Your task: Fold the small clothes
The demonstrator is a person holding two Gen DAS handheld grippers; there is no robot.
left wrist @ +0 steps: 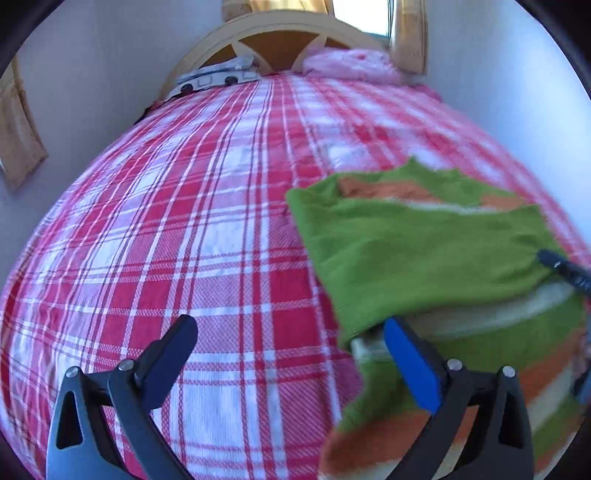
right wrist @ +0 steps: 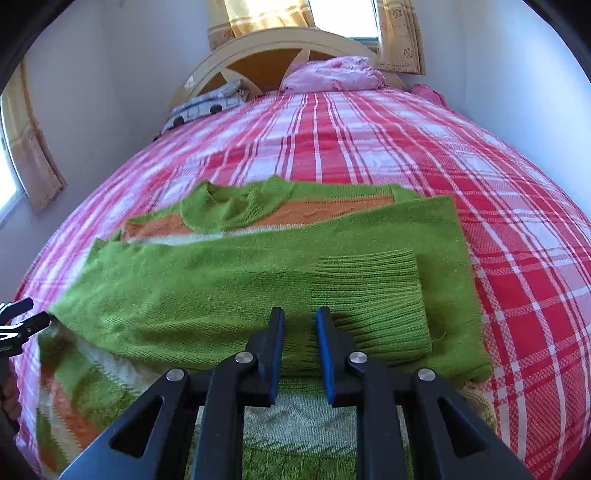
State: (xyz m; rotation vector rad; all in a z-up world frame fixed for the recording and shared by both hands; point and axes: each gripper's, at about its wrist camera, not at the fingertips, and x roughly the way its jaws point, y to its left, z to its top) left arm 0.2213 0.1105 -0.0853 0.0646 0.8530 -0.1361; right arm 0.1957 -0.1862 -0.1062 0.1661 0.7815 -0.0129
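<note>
A bed [right wrist: 369,147] with a red-and-white plaid cover fills a white-walled room; yellow curtains [right wrist: 399,33] frame the window above the headboard [right wrist: 266,48]. The green jumper [right wrist: 221,288] lies on it. The right tongs [right wrist: 300,332] pinch its sleeve; the left tongs [left wrist: 291,336] gape empty beside it. No writing legible.

The sweater [right wrist: 258,288] was bright green with orange and cream stripes, its cuff ribbed green. Around it the bedspread [right wrist: 406,147] showed a red, pink and white plaid. At twelve o'clock stood a cream and tan headboard [right wrist: 273,48], a pink pillow [right wrist: 332,75] and golden-yellow curtains [right wrist: 266,13]. Both grippers' pads [right wrist: 325,354] were blue on black fingers.
</note>
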